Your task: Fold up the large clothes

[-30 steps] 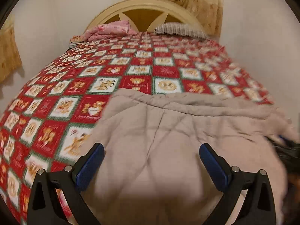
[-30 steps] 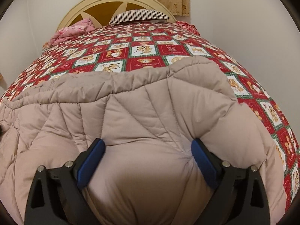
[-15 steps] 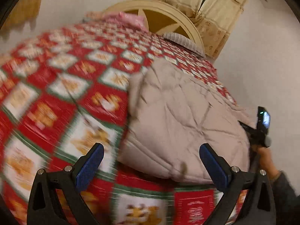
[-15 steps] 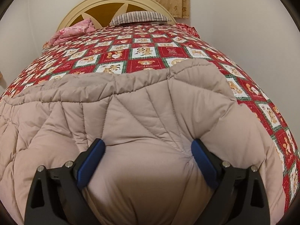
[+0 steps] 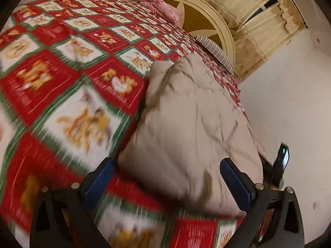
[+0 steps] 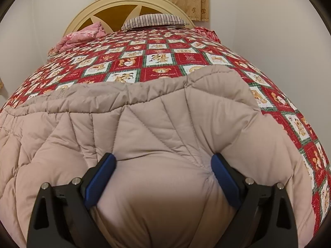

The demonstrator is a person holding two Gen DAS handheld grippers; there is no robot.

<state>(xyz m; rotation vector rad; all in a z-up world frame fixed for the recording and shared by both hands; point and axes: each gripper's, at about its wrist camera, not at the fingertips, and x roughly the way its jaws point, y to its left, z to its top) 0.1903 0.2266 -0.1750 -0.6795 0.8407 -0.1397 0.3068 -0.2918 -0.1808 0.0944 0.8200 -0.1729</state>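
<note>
A beige quilted padded garment (image 6: 165,128) lies folded on the red patchwork bedspread (image 6: 161,60). My right gripper (image 6: 163,175) is open, its blue pads pressed down into the garment's puffy near part on both sides. In the left wrist view the garment (image 5: 192,124) lies as a thick slab on the bedspread (image 5: 62,82). My left gripper (image 5: 165,179) is open and empty, hovering at the garment's near left edge. The right gripper's device (image 5: 281,161) shows at the garment's far right.
A cream round headboard (image 6: 128,6) stands at the far end, with a striped pillow (image 6: 155,19) and a pink bundle (image 6: 82,36) in front of it. Beige curtains (image 5: 258,20) hang behind. A white wall (image 5: 289,103) runs along the bed's right side.
My left gripper has swung off the garment to its left edge and tilted, now looking across it. The right gripper has stayed pressed into the garment.
</note>
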